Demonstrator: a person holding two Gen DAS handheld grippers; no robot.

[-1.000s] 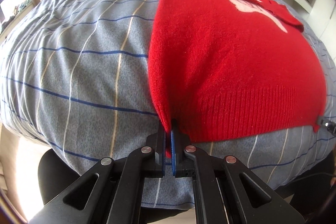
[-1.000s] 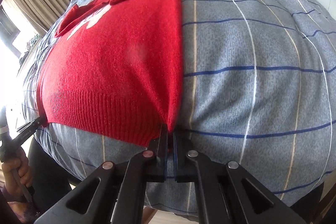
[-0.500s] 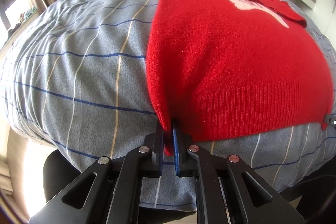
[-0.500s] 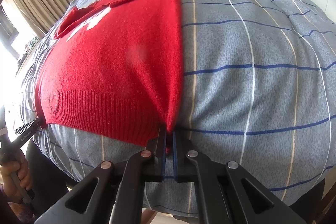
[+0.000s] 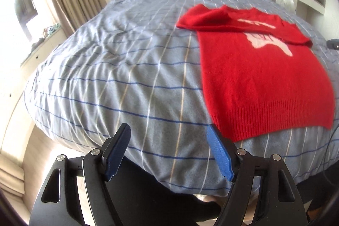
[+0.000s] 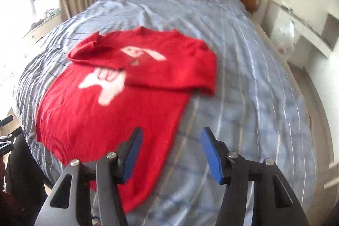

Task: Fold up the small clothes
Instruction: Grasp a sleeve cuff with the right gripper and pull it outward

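Having let go of the hem corners pinched a moment ago, both jaws gape empty: left gripper (image 5: 168,154), right gripper (image 6: 170,155). The red sweater (image 6: 118,103) lies flat on the bed (image 5: 106,77), sleeves folded in, ready for the next fold.

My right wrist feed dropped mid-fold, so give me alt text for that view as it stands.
A red sweater with a white design lies flat on a blue striped bed, both sleeves folded across its chest. The right tongs hover open above its hem corner, holding nothing. The picture is blurred.
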